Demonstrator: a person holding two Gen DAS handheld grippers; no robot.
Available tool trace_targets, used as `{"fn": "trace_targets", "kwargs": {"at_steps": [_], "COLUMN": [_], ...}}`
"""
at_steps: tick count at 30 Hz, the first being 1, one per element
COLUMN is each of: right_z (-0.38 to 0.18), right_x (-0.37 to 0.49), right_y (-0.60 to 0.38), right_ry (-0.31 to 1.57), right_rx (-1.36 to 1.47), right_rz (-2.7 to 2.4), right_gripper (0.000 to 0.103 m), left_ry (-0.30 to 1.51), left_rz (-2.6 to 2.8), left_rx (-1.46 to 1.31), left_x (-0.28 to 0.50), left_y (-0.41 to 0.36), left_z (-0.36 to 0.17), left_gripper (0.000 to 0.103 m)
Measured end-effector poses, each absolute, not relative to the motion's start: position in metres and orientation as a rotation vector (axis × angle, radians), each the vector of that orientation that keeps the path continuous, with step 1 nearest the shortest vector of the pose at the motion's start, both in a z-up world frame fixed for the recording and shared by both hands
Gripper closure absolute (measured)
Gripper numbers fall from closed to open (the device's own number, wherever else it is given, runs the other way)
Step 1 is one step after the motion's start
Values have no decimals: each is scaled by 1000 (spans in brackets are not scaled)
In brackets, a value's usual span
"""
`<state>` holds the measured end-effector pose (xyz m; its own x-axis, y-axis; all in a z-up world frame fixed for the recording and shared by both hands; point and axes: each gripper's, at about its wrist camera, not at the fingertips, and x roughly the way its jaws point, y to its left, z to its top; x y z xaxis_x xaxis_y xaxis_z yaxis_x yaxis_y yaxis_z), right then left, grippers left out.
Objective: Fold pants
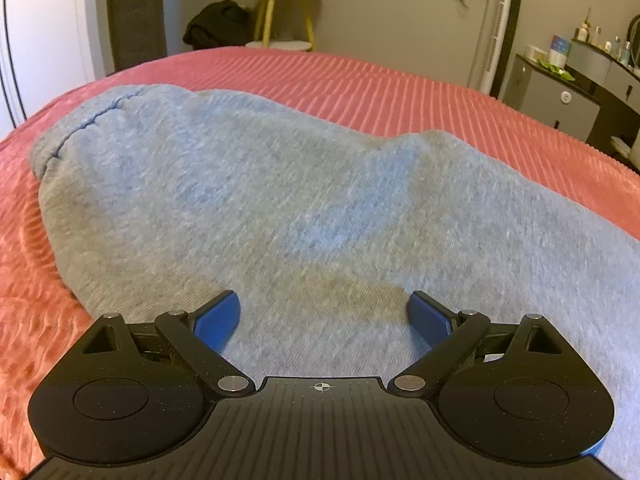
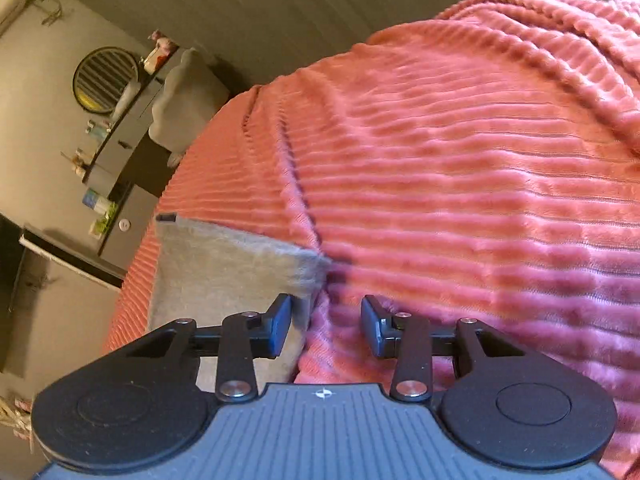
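Grey sweatpants lie in a folded bundle on a pink ribbed bedspread; a stitched seam shows at their far left end. My left gripper is open and empty, its blue pads spread wide just above the near part of the pants. In the right wrist view a corner of the grey pants lies on the bedspread. My right gripper is open and empty, straddling the pants' edge, with the left pad over the cloth and the right pad over the bedspread.
A yellow-legged side table and a dark bag stand beyond the bed's far edge. A grey dresser with bottles is at the right; it also shows in the right wrist view, with a round mirror.
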<state>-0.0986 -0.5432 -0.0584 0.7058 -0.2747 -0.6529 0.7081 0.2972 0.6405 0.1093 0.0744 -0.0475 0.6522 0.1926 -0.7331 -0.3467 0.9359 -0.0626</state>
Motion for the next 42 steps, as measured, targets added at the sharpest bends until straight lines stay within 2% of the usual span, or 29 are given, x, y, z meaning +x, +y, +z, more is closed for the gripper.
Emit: {"fn": "trace_targets", "kwargs": {"at_steps": [5, 8, 14, 16, 18, 22, 26, 27, 29, 35, 39, 42], "right_z": [-57, -44, -20, -22, -31, -50, -52, -49, -43, -16, 10, 44], "right_x": [-81, -73, -67, -67, -65, -62, -61, -60, -57, -51, -27, -6], "right_y": [-555, -552, -530, -529, -533, -542, -543, -541, -537, -522, -501, -458], "right_ry": [484, 487, 415, 423, 458, 511, 484, 469, 471, 454, 528, 494], "right_rx": [1040, 1018, 894, 879, 891, 983, 987, 974, 931, 828, 639, 481], "right_rz": [-663, -651, -477, -483, -519, -512, -521, -517, -523, -473, -545, -425], "right_gripper": [63, 86, 86, 81, 69, 68, 70, 80, 88, 89, 90, 91], "left_ry": [815, 816, 818, 818, 820, 821, 824, 826, 825, 820, 837, 835], "left_rz": [288, 289, 295, 295, 290, 285, 278, 275, 273, 217, 208, 205], "left_rx": [-218, -223, -215, -212, -217, -229, -227, -228, -241, -318, -288, -283], "left_x": [103, 101, 101, 101, 101, 100, 98, 98, 94, 79, 81, 80], "left_y": [72, 72, 70, 69, 70, 71, 70, 69, 68, 65, 61, 59], "left_z": [-44, -43, -44, -44, -44, -43, -42, -42, -39, -32, -33, -33], "left_gripper": [7, 7, 7, 7, 7, 7, 7, 7, 7, 7, 7, 7]}}
